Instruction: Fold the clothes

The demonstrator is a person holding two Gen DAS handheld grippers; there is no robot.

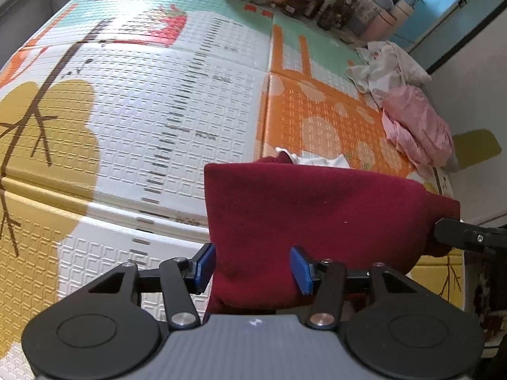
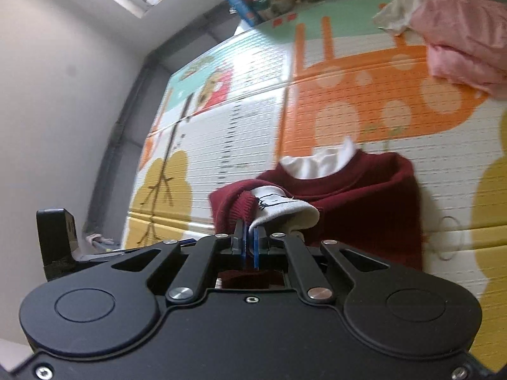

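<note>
Maroon sweater lifted over the play mat, pinched by one gripper, the other spread beside it

The maroon sweater (image 2: 364,196), with a white collar (image 2: 320,161) at its neck, sits near the middle of the patterned play mat (image 1: 142,101). The right gripper (image 2: 250,237) has its blue pads nearly together, clamping the pale cuff edge (image 2: 282,209), probably to carry that sleeve across the body for a fold. The left gripper (image 1: 252,262) stands wide, maroon cloth between its pads but not squeezed. Crumpled pink and white garments (image 1: 412,120) wait far right.
</note>
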